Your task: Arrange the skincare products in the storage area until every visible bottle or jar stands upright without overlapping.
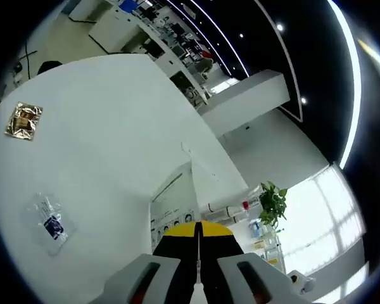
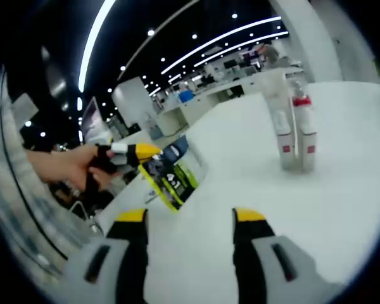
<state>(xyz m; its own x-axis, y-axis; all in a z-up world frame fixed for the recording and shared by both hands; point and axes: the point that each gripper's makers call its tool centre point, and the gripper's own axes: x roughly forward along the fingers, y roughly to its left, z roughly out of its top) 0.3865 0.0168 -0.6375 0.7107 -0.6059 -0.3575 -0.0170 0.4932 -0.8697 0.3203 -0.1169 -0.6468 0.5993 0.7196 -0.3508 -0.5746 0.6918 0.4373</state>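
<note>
Two white skincare tubes [image 2: 294, 133] with red marks stand upright, close side by side, on the white table [image 2: 342, 202], beyond and to the right of my right gripper [image 2: 190, 216]. That gripper is open, with nothing between its yellow-tipped fingers. A hand [image 2: 63, 166] holds my left gripper [image 2: 144, 151] at the left, above the table's edge. In the left gripper view the left gripper [image 1: 198, 229] is shut, its yellow tips meeting on nothing. Small white tubes [image 1: 228, 210] with a red cap show just beyond its tips.
A gold foil sachet [image 1: 24, 120] and a clear plastic packet [image 1: 49, 223] lie flat on the white table [image 1: 114, 126]. A green plant [image 1: 272, 202] and shelves stand beyond the table. Desks and counters [image 2: 240, 82] fill the background.
</note>
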